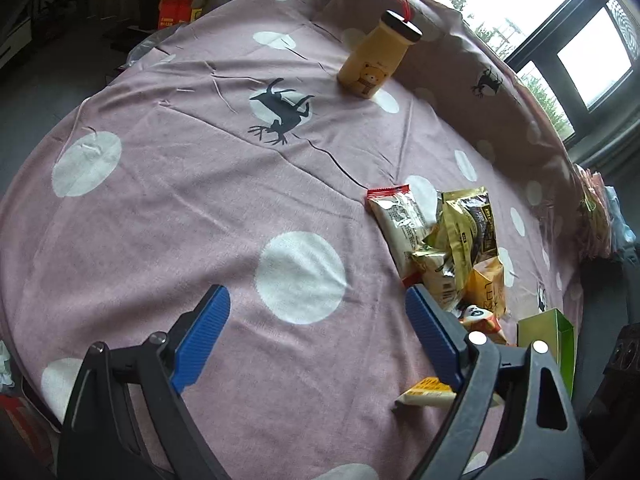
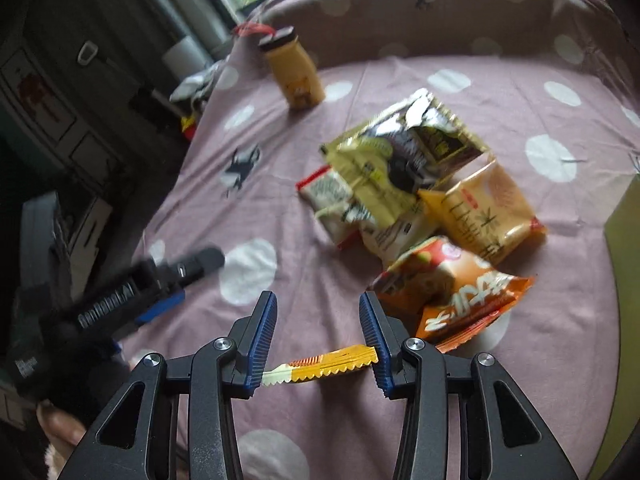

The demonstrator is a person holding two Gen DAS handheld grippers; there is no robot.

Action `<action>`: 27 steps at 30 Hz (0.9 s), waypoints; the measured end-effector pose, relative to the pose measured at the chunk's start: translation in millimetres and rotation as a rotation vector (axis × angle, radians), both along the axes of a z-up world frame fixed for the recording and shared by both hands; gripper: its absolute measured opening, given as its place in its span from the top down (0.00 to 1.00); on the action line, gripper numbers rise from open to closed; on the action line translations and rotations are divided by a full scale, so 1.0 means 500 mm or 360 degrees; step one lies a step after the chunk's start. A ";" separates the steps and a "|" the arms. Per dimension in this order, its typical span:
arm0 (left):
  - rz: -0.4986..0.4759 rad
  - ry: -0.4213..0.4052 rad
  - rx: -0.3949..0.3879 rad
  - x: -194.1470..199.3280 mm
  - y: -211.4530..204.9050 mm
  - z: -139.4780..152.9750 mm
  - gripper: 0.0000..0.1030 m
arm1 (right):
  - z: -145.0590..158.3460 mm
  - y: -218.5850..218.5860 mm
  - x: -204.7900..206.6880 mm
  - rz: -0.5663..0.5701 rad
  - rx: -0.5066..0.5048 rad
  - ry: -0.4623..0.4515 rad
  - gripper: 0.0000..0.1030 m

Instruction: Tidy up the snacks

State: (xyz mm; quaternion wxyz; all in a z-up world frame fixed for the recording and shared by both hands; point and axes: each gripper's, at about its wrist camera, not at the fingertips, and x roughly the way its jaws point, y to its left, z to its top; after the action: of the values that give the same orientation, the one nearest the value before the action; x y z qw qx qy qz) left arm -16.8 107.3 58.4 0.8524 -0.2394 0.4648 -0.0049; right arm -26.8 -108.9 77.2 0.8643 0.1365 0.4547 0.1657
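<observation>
Right wrist view: my right gripper pinches a thin yellow snack packet by its ends (low between the pads), above the bedspread. It could buckle and slip free. Left gripper spread, empty.

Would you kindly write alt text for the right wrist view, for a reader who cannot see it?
The right tongs grip a small yellow-and-orange snack packet above a pink, white-dotted bedspread. Ahead lies a pile of snack bags, with a yellow bottle standing beyond it. The left tongs show blurred at left.
</observation>
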 end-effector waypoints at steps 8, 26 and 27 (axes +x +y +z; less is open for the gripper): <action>0.0002 0.0005 -0.0024 -0.004 0.003 0.001 0.14 | 0.057 -0.028 0.006 -0.0174 0.0173 -0.0328 0.56; -0.0138 0.0047 0.0037 -0.025 -0.029 0.004 0.18 | -0.049 -0.038 -0.021 0.0075 -0.0099 0.0296 0.52; -0.0172 0.0052 0.0036 -0.028 -0.038 0.003 0.21 | -0.047 -0.048 -0.022 0.0074 -0.0061 0.0294 0.52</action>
State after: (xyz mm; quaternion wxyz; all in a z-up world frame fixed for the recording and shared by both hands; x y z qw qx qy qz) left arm -30.8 88.6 59.7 0.8458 -0.2042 0.4911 -0.0418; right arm -37.8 -133.0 53.9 0.8171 0.1240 0.5386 0.1636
